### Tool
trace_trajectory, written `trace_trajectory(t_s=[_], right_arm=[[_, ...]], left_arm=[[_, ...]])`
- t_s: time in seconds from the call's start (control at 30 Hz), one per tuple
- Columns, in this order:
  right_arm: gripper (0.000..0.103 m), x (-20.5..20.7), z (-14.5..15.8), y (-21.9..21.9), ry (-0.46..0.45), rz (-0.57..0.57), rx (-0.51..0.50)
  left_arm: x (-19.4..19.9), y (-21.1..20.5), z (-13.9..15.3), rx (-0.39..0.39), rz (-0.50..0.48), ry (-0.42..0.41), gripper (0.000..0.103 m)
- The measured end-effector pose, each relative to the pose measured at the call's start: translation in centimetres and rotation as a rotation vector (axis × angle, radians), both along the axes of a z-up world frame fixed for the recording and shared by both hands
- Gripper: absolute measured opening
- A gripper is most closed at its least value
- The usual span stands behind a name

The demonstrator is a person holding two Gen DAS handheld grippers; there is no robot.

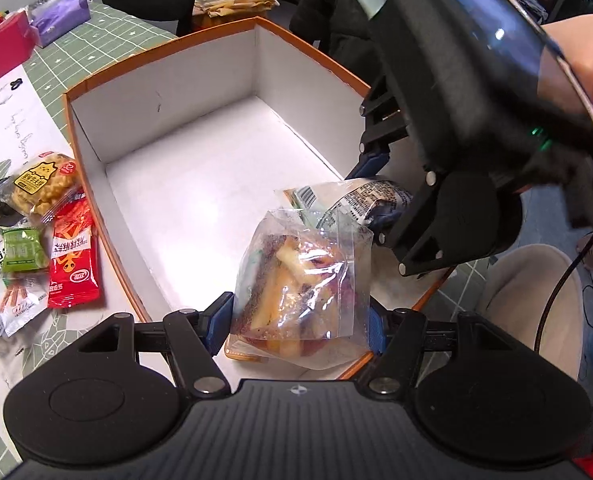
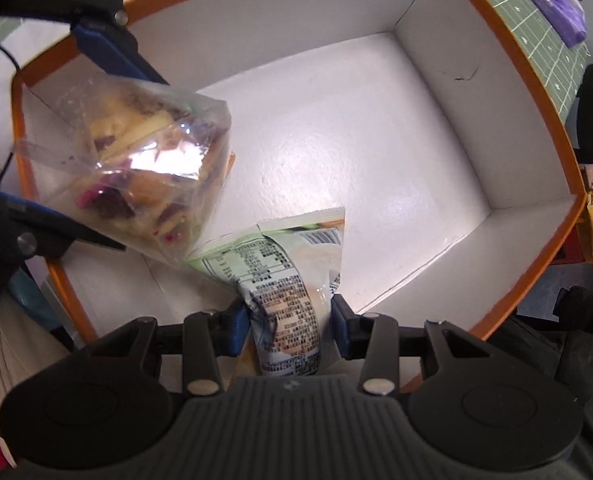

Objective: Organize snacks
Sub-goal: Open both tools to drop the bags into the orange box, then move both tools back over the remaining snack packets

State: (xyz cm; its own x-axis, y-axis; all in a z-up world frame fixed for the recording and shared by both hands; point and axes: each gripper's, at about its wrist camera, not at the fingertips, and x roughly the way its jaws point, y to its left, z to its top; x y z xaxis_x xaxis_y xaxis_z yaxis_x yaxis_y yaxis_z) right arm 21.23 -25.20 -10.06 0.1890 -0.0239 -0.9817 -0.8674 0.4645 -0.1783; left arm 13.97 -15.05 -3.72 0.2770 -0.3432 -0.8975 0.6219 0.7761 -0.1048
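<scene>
Each camera sits just behind its own gripper's fingers and looks steeply down, close over the orange-rimmed box (image 1: 96,128) — the left view from one long side, the right from the opposite side. Both share the white box floor (image 2: 336,152) and each other's gripper.

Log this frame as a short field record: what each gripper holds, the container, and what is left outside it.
left gripper: shut on clear bag of mixed snacks
right gripper: shut on printed green-white packet
container: orange-rimmed box, white inside, both items over it
outside box: red packet, green packet, yellow snack bag on table
</scene>
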Motion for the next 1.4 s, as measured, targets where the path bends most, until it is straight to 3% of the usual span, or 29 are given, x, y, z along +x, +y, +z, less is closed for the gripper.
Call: trace_trajectory(t_s=[0.2,0.47,0.6,0.73,1.13,1.4], right_arm=[[0.041,0.3,0.0,0.0,-0.006,-0.017,-0.004],[0.045,-0.3,-0.1,-0.4,-0.05,-0.051,0.005],[0.07,-0.4,0.5,-0.7,-0.1,-0.104,0.007],[0.075,-0.8,2.0,-0.7,-0.132,-0.135,0.04],[0.082,-3.3,7.6,1.7,-0.337,-0.224,0.183],[0.082,-1.4,10.8,4.2,-0.333,-0.385,0.38]], left_arm=[[-0.1,-0.2,-0.2,0.042,0.021,-0.018,0.078],[-0.5,0.2,0.0,0.014,0.031,-0.04,0.084],[-1.2,0.0,0.8,0.014,0.031,-0.072,0.085],[-1.9,0.5,2.2,-0.015,0.054,-0.1,0.085],[-3.7,5.9,7.3,-0.088,0.197,-0.257,0.085],[-2.2,12.3,8.9,-0.084,0.403,-0.292,0.085]])
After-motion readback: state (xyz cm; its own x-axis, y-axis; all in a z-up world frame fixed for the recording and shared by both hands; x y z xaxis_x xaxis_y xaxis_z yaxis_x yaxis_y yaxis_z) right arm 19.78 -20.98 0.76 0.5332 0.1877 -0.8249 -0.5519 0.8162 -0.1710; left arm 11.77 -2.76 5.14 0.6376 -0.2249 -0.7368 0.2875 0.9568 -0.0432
